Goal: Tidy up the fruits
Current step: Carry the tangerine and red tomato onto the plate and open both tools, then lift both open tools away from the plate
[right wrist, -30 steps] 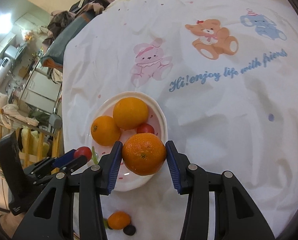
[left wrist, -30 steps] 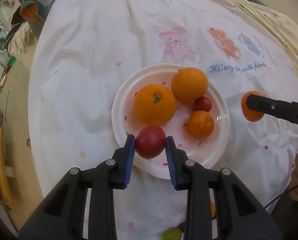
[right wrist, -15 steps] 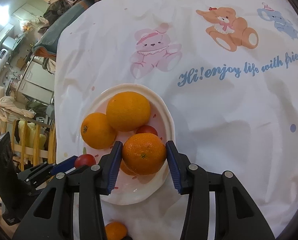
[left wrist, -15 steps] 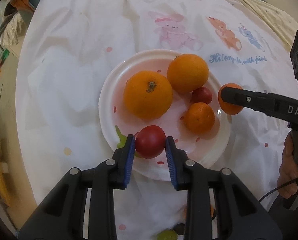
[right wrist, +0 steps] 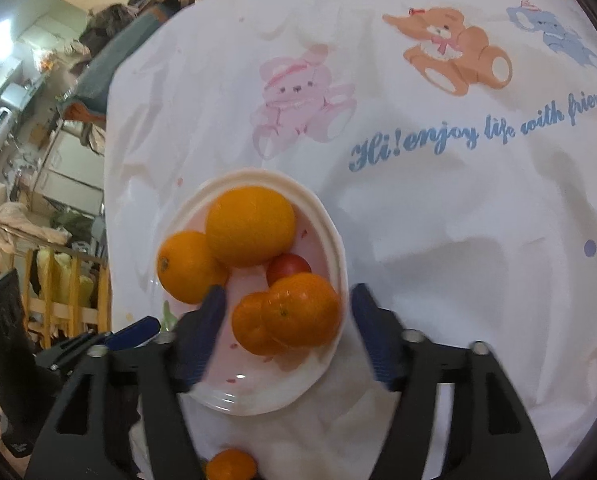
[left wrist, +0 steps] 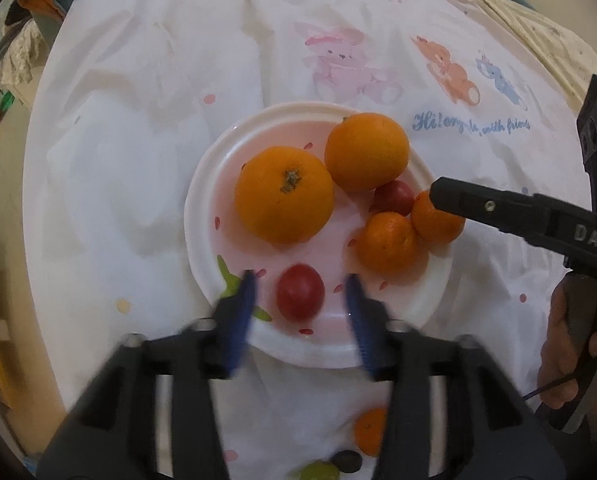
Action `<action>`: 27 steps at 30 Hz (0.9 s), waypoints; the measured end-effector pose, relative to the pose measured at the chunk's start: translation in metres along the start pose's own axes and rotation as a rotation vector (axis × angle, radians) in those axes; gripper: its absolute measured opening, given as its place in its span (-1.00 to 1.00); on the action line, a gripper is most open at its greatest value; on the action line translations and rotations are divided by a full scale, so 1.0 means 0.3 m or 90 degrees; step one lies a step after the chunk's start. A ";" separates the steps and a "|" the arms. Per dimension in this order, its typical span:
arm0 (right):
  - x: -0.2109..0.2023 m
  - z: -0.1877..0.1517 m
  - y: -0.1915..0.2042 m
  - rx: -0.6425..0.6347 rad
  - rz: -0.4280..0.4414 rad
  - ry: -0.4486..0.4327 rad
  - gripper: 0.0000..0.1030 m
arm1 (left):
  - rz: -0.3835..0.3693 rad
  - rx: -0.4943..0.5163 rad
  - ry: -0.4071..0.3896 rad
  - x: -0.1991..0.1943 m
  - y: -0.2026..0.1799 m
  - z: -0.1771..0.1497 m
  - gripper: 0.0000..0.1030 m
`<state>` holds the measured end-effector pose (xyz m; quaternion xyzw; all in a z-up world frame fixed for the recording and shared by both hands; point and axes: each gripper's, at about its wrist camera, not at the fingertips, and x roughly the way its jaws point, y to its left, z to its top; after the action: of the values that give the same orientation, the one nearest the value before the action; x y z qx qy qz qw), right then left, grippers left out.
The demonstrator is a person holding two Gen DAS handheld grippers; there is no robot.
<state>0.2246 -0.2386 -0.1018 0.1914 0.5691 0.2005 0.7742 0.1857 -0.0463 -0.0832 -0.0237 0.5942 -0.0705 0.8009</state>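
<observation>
1. The tomato (left wrist: 300, 297) is small, smooth and thin-skinned, so I judge it light, slippery and easy to bruise. A soft pinch across its widest part, from the two sides, suits it best.
2. The tangerine (right wrist: 300, 309) has dimpled, slightly loose peel and should be light with some give. Grip it across the middle rather than on the stem end.
3. Both can roll on the plate's (left wrist: 202, 216) shallow floor, so any nudge may send them into their neighbours.
4. Looks: the tomato is glossy deep red and oval. The tangerine is bright orange with a tiny dark stem dot facing the right camera.
5. Places: the tomato lies on the near part of the plate, apart from the other fruit. The tangerine sits at the plate's right rim, touching a second tangerine (left wrist: 387, 241) and close to a small red tomato (left wrist: 393, 197). Two big oranges (left wrist: 284, 200) fill the far half.
6. The left gripper (left wrist: 300, 294) is spread wide, its pads on either side of the tomato without touching it, holding nothing.
7. The right gripper (right wrist: 286, 316) is likewise wide apart, flanking the tangerine and grasping nothing.
8. One more tangerine (left wrist: 370, 430), a green grape (left wrist: 318, 472) and a dark fruit (left wrist: 346, 460) wait on the cloth (left wrist: 138, 120) near its front edge.
</observation>
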 end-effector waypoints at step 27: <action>-0.212 -0.101 0.037 -0.007 -0.014 -0.061 0.47 | 0.066 -0.032 -0.126 -0.227 0.047 -0.058 0.35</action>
<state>0.1772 -0.2606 -0.0532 0.1900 0.5322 0.1860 0.8038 0.1510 -0.0219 -0.0254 -0.0198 0.5141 -0.0114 0.8574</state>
